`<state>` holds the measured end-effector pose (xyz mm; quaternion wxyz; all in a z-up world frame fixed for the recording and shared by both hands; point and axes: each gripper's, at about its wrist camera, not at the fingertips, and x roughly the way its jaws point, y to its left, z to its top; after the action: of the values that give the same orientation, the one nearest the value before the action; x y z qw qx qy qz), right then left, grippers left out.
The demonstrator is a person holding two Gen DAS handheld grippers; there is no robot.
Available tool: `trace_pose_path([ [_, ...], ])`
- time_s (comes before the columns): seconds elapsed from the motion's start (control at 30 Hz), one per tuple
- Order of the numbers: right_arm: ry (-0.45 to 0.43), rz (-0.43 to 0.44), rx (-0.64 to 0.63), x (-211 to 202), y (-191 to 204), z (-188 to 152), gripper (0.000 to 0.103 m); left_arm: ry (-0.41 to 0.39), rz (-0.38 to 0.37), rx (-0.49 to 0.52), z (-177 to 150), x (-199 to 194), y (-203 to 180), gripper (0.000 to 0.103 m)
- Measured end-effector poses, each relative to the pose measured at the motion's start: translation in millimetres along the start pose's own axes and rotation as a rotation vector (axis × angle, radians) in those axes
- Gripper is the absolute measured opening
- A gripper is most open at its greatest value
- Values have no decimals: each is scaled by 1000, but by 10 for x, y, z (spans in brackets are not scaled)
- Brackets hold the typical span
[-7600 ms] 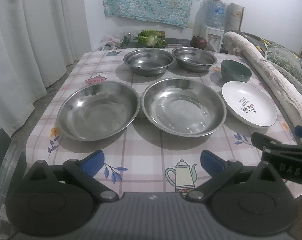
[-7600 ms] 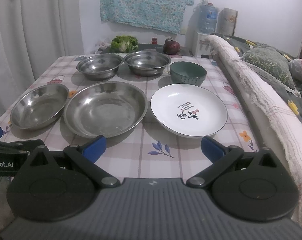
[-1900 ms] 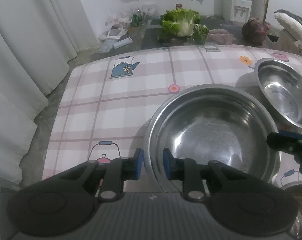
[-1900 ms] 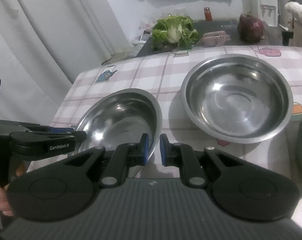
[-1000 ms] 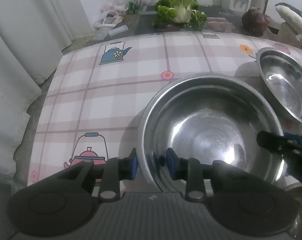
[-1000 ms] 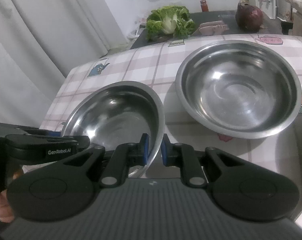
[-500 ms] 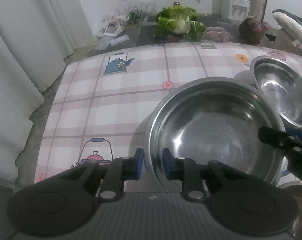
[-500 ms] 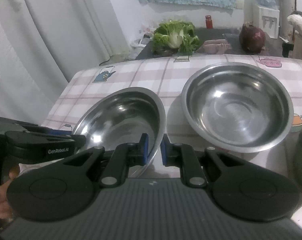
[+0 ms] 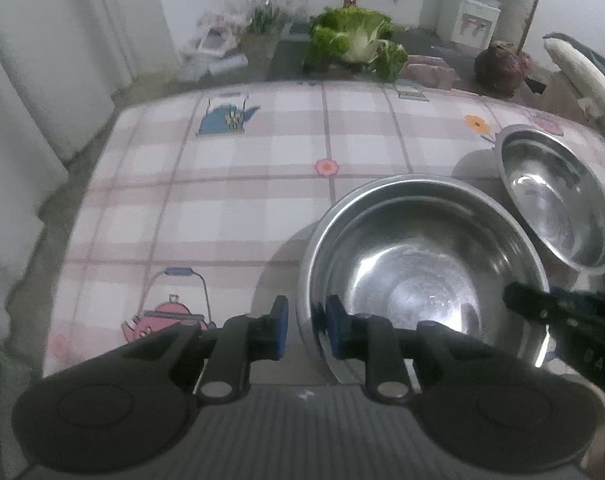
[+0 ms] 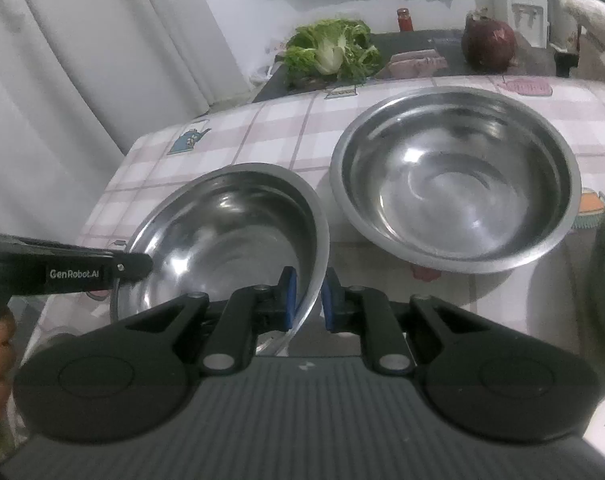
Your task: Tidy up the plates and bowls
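At lower centre of the left wrist view, the left gripper (image 9: 305, 328) pinches the near rim of the steel bowl (image 9: 418, 276), with a second steel bowl (image 9: 558, 208) at right. In the right wrist view, the right gripper (image 10: 307, 300) clamps the same bowl's opposite rim at lower centre.

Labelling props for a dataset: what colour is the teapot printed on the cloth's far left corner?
Blue teapot, yellow flower; clearest in the left wrist view.

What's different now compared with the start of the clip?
Both hand-held grippers went from open over the near dishes to the back row: left and right now pinch opposite rims of the left steel bowl. The right steel bowl hasn't moved.
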<state>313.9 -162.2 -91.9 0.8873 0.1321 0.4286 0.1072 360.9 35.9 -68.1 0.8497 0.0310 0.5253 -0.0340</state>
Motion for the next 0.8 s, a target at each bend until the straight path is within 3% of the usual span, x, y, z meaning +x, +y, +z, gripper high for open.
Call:
trace_pose_path([
  [0.17, 8, 10, 17, -1, -21, 3, 12, 34, -37, -41, 13, 61, 69, 24],
  [0.33, 10, 16, 28, 10, -32, 16, 12, 56, -74, -80, 10, 94, 96, 16],
  [0.8, -10, 28, 25, -135, -37, 27, 12, 12, -80, -79, -2, -177, 58, 15],
])
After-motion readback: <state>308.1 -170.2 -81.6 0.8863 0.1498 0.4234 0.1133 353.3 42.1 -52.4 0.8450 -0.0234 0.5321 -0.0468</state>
